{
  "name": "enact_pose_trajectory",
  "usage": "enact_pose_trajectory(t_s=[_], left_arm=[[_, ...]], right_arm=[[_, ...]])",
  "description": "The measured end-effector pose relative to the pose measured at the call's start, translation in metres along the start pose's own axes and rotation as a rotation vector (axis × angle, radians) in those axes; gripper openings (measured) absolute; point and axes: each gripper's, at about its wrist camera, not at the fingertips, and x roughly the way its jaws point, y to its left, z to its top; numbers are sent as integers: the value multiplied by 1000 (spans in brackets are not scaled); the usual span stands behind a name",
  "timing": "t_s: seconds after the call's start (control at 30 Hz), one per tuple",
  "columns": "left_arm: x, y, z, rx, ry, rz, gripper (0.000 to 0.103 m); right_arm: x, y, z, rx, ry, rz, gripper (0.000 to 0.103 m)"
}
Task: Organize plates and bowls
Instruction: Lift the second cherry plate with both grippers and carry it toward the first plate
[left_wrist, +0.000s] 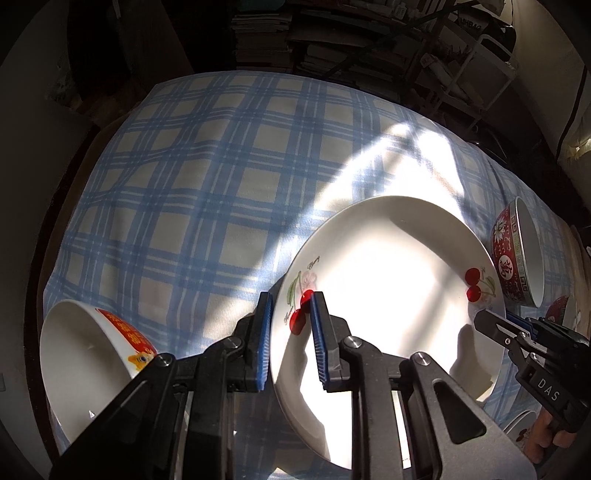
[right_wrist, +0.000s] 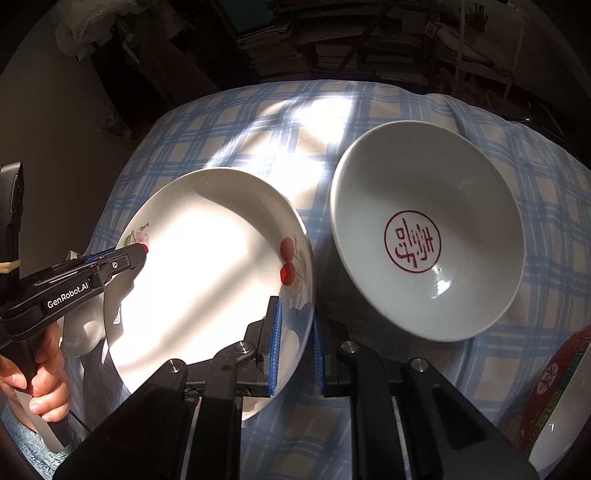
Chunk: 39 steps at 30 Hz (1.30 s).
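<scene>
A white plate (left_wrist: 388, 288) with cherry prints lies over the blue checked tablecloth (left_wrist: 207, 192), in bright sun. My left gripper (left_wrist: 291, 314) is shut on its left rim, one pad on top and one underneath. My right gripper (right_wrist: 296, 325) is shut on the opposite rim of the plate (right_wrist: 207, 258), beside the cherry print. Each gripper shows in the other's view: the right gripper (left_wrist: 487, 325) at the plate's far edge, the left gripper (right_wrist: 140, 254) held by a hand (right_wrist: 44, 384).
A white bowl (left_wrist: 85, 362) with a red and orange print sits at the cloth's left edge. A white bowl (right_wrist: 424, 236) with a red seal inside stands right of the plate. A red patterned bowl (right_wrist: 554, 398) is nearer, at the right. Dark shelves (left_wrist: 332, 33) stand behind the table.
</scene>
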Motion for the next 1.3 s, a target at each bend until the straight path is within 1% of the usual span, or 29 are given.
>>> enact_pose_trajectory(t_s=[0.13,0.2,0.27,0.43,0.7,0.87,1.03,1.17,1.27,1.3], left_arm=[[-6,-1,-9,-26,23,-8,20],[-11,-4,-14,-36,15,-5,20],[-16,-9,-17,-31,11,-1,20],[-36,-18,-26,-12,-1,-16,19],[-75,-38,-49,38,-42,-44,19],[-87,-56,-66,68,-45,-75,19],[-93,-81,-87,111,-36,-105,19],[-97,-103,-109,137,-61,-143,19],[-92,-117,-124,154,-27,-179,19],[-91,-123,-129,170,-19,-174,19]], right_arm=[[-8,-1,-1,-16,31,16,17],[-12,-1,-4,-22,42,24,17],[-18,-4,-7,-7,42,41,17],[-41,-10,-18,-11,28,44,17],[-68,-16,-42,-12,32,31,17],[-91,-31,-65,21,27,51,17],[-115,-54,-90,66,0,53,17],[-131,-73,-109,100,-10,27,17],[-142,-89,-125,127,-20,11,17],[-147,-94,-130,137,-22,12,17]])
